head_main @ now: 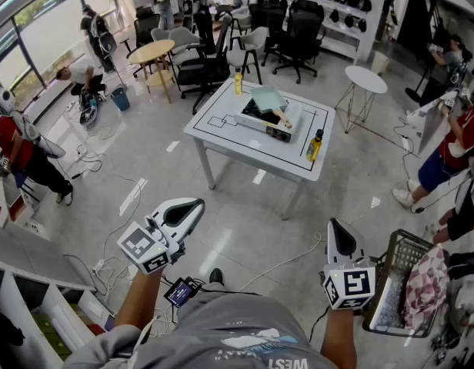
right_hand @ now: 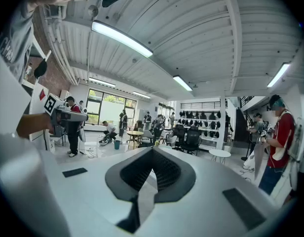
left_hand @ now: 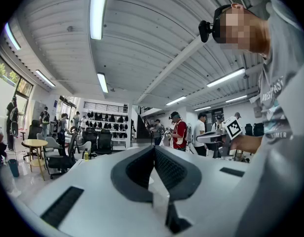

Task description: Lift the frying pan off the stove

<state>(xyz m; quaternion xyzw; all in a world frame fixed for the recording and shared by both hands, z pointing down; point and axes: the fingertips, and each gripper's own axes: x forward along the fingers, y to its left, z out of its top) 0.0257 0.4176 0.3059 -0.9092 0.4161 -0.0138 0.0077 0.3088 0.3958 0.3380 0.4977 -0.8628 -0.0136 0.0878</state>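
The white table (head_main: 221, 133) stands a few steps ahead on the floor in the head view. On it sits a low stove (head_main: 269, 126) carrying the frying pan (head_main: 268, 100), which looks pale teal with a light handle (head_main: 282, 118) pointing toward me. Both grippers hang well short of the table, at waist height. My left gripper (head_main: 194, 206) is shut and empty, its dark pads meeting (left_hand: 153, 148). My right gripper (head_main: 336, 227) is also shut with nothing in it (right_hand: 152, 149). Neither touches the pan.
Two yellow bottles (head_main: 238, 83) (head_main: 315, 146) stand on the table's far and right edges. A wire basket with cloth (head_main: 410, 287) sits at my right. A round white side table (head_main: 366, 79), office chairs (head_main: 202, 68), floor cables (head_main: 106, 264) and several people surround the area.
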